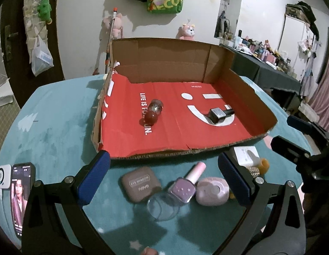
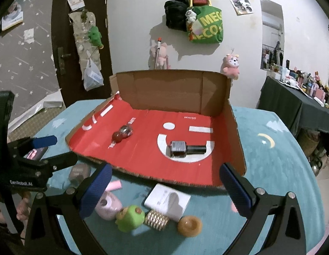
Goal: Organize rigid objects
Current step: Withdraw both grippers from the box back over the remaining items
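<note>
A cardboard box with a red floor holds a red round bottle and a dark nail polish bottle, both lying down. In front of the box lie a mauve eyeshadow case, a purple nail polish bottle, a pink round case, a clear disc, a white box, a green figure, a gold ring stack and an orange ring. My left gripper hangs open over the purple bottle. My right gripper is open above the white box.
The objects rest on a teal tablecloth. A phone playing video lies at the left edge. The other gripper shows at the side in each view. A dark table crowded with items stands at the right.
</note>
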The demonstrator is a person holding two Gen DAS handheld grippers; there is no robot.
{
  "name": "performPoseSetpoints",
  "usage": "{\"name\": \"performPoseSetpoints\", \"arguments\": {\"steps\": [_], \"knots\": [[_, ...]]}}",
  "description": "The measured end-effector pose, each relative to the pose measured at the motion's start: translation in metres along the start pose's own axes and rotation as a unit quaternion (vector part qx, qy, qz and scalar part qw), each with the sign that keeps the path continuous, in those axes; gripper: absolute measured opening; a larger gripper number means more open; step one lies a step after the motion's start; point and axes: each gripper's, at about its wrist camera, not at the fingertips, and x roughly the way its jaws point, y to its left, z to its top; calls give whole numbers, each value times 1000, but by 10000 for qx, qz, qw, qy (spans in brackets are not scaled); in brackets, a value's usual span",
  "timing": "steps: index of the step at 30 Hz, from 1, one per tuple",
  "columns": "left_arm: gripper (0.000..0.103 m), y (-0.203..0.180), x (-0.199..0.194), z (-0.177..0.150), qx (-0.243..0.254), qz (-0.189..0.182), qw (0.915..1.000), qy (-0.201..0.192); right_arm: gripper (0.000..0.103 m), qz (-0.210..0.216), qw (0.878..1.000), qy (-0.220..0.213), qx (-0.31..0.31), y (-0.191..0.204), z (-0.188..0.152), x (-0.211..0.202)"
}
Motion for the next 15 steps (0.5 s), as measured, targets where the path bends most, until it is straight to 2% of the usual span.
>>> {"name": "performPoseSetpoints", "arguments": {"steps": [7,15], "knots": [[103,-10,-4,-14,99,-20,9999,43,103,12,9999,44,-107,8,-20,-8],[103,-8,-4,-34,-36,-20,9998,181,102,44,9996,219,-147,12,-44,-12]]}}
